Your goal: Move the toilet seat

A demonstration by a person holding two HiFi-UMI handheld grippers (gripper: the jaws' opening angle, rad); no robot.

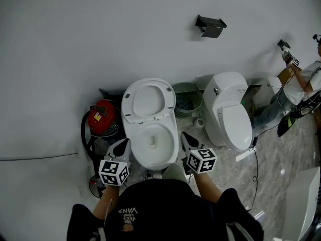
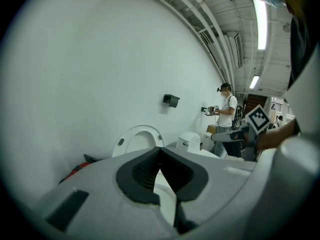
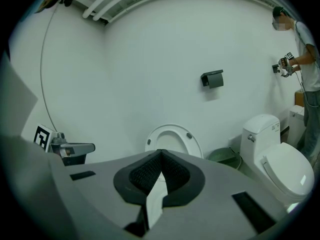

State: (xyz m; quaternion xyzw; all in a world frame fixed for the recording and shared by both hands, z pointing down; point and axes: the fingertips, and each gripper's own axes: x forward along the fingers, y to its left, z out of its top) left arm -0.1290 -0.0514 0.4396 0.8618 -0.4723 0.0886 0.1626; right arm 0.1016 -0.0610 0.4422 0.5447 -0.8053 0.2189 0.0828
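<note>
Left gripper (image 2: 160,150): jaws pressed together, tip to tip, with nothing between them. It sits just beside the bowl's left edge and points ahead toward the wall (image 1: 75,44).
Right gripper (image 3: 160,153): jaws also closed on each other and empty. It sits just beside the bowl's right edge and points the same way.
Toilet seat (image 1: 149,100): raised and leaning back against the wall. It is ahead of both grippers, between their lines of aim, and neither gripper touches it.
Bowl (image 1: 153,140): open, lying between the two grippers, nearer to them than the raised seat.
Red canister (image 1: 102,116): ahead and to the left of the left gripper, at the foot of the wall.
Green wire basket (image 1: 186,98): ahead of the right gripper, slightly to its right, between the open toilet and the second toilet.
Second toilet (image 1: 228,115): to the right of the right gripper, lid down.
Black holder (image 3: 212,78): on the wall, above and to the right of the raised seat, seen from the right gripper.
Other person (image 3: 305,59): far to the right of the right gripper, standing at the wall.
</note>
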